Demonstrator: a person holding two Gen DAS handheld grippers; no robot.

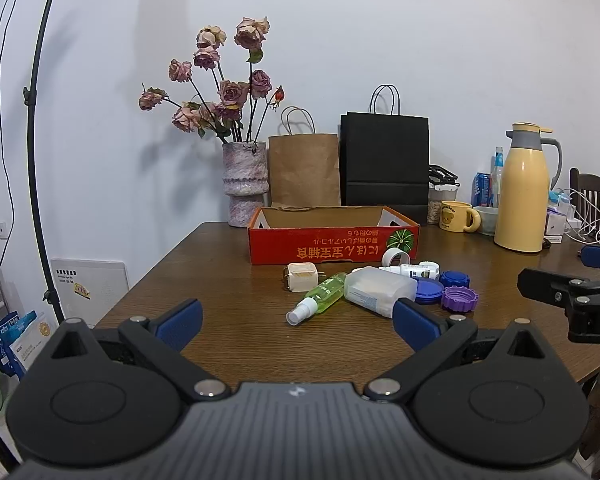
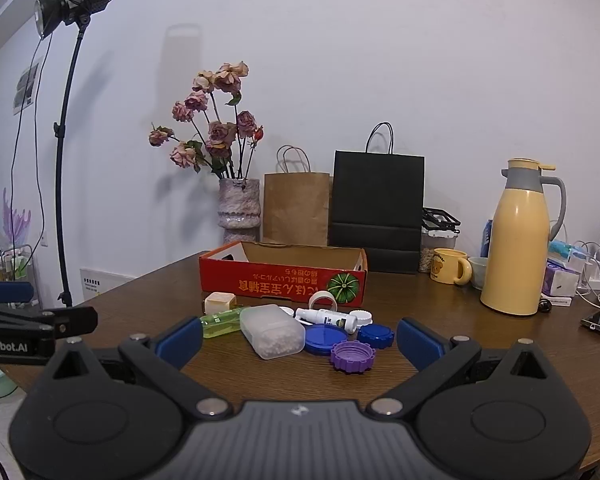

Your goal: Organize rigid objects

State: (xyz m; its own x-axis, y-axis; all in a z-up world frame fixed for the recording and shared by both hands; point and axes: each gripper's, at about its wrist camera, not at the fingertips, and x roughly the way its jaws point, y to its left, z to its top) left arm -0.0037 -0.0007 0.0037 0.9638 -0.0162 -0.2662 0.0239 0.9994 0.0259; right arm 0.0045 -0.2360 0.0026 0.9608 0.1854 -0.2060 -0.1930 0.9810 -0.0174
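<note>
Pellets inside frosted case (image 2: 272, 332) only in right view; both tools spread, empty.

Before you on the table (image 1: 228, 344) lies a huddle of small things: a spray bottle (image 1: 320, 297) to the left, touching a lidded container (image 1: 380, 289), with three caps (image 1: 459, 298) to its right. A plug adapter (image 1: 300, 277) sits behind the bottle. Behind them all stands an open cardboard box (image 1: 332, 242), a tape ring (image 1: 396, 258) against its front. Behind the box, by the wall, stand a vase (image 1: 246, 184) and two paper bags (image 1: 384, 160). A thermos (image 1: 522, 188) stands far right, a mug (image 1: 456, 216) to its left.
</note>
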